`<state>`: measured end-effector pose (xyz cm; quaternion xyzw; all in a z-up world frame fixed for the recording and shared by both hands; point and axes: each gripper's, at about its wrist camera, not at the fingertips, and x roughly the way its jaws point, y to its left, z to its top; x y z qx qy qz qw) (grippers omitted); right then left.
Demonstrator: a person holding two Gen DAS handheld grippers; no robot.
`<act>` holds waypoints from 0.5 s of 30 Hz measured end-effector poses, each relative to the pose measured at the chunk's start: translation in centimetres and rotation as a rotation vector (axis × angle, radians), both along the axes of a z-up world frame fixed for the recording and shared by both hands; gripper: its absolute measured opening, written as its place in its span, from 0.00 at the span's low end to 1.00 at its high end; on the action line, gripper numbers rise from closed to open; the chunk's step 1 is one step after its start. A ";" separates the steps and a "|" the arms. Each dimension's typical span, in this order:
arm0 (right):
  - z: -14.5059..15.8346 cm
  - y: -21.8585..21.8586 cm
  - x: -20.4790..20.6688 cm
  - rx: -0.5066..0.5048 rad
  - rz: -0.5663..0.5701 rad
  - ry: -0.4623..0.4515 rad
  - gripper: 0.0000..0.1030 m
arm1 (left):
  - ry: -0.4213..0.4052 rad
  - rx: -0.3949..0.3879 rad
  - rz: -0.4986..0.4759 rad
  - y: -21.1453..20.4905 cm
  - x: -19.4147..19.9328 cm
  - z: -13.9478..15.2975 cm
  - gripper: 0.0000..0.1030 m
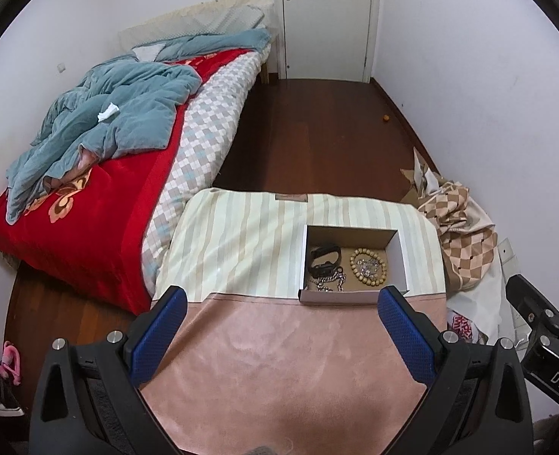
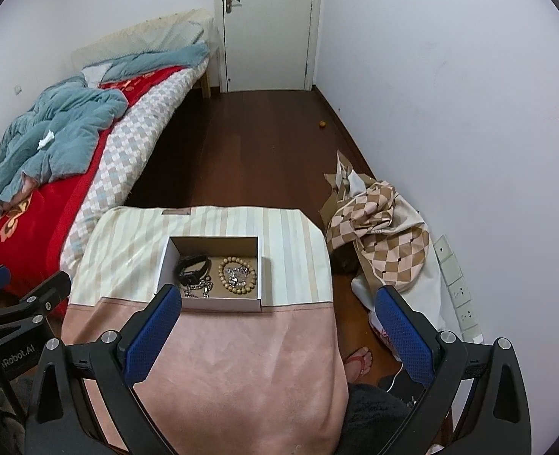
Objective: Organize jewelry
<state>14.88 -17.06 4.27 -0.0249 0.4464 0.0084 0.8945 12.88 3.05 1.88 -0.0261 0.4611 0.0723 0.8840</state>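
An open cardboard box sits on a small table covered with a striped and pink cloth. Inside lie a black watch band, a silver chain, a wooden bead bracelet and a small silver piece within the bead ring. My left gripper is open and empty, held above the pink cloth just short of the box. My right gripper is open and empty, held above the box's near right side.
A bed with a red blanket and blue quilt lies left. Checked fabric and a bag are heaped on the floor right of the table. A foot in a sandal stands near the table's right edge.
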 end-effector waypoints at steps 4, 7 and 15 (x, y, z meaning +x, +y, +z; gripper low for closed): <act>-0.8 0.2 0.6 -0.009 0.004 0.019 1.00 | 0.011 -0.007 0.003 0.0 0.1 -0.4 0.99; -1.0 0.1 0.7 -0.015 0.002 0.023 1.00 | 0.010 -0.008 0.001 0.0 0.1 -0.4 0.99; -1.0 0.1 0.8 -0.021 0.004 0.025 1.00 | 0.006 -0.017 -0.010 -0.2 0.3 -0.3 0.99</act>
